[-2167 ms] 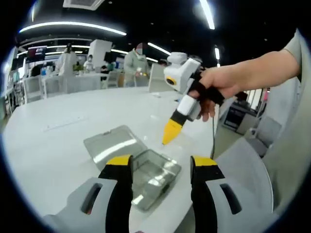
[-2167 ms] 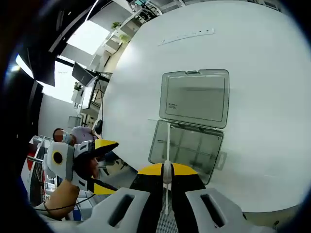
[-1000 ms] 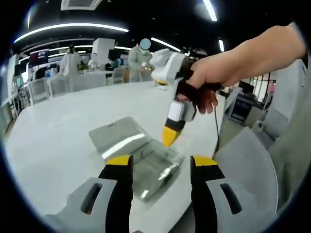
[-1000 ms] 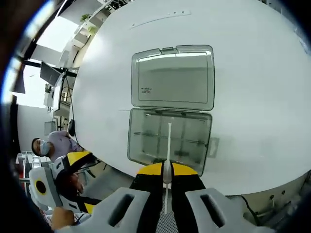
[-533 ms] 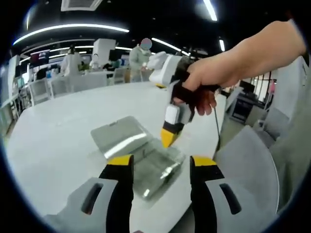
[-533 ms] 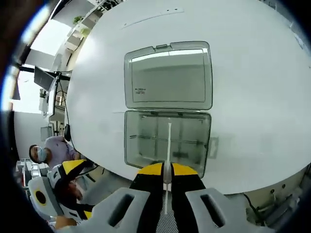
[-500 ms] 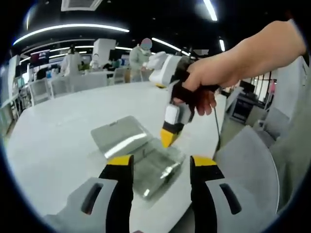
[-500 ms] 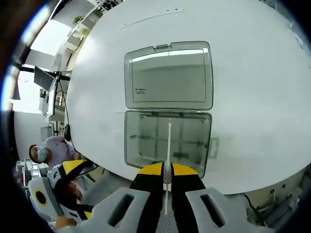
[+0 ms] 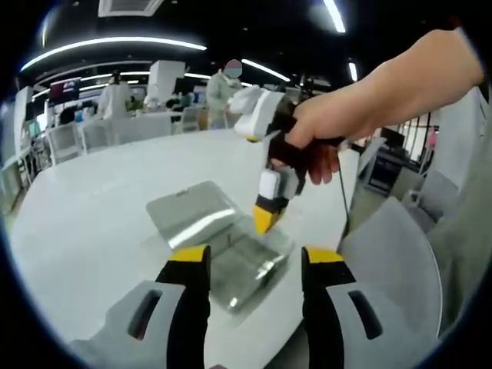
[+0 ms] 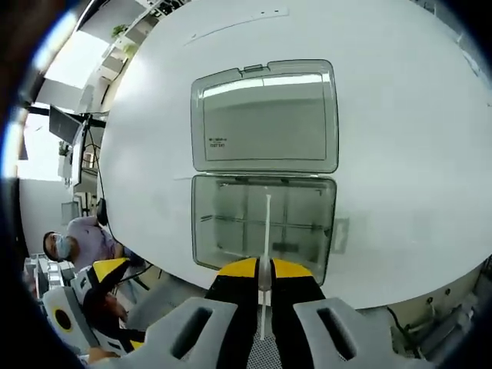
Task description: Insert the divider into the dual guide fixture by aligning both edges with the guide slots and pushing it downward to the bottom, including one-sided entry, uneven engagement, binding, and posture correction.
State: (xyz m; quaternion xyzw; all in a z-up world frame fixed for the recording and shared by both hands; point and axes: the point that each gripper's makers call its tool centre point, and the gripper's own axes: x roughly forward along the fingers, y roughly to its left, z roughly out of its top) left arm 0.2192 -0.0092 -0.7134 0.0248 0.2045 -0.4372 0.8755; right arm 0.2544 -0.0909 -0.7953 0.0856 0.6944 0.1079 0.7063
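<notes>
One clear hinged box (image 10: 264, 181), lid open; one thin white divider (image 10: 266, 231); two grippers: left (image 9: 254, 269), right (image 10: 263, 283); one white table (image 10: 407, 138).

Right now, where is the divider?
In the right gripper view the divider is held edge-on between the jaws of the right tool, over the open clear box near the edge of the white table.

Bare table (image 10: 407, 115) surrounds the open box (image 10: 264, 231); inner partitions crowd it.

Looked like a large open lab: white tables (image 9: 92, 192), ceiling strip lights (image 9: 115, 46), people in white coats (image 9: 115, 96) behind.
</notes>
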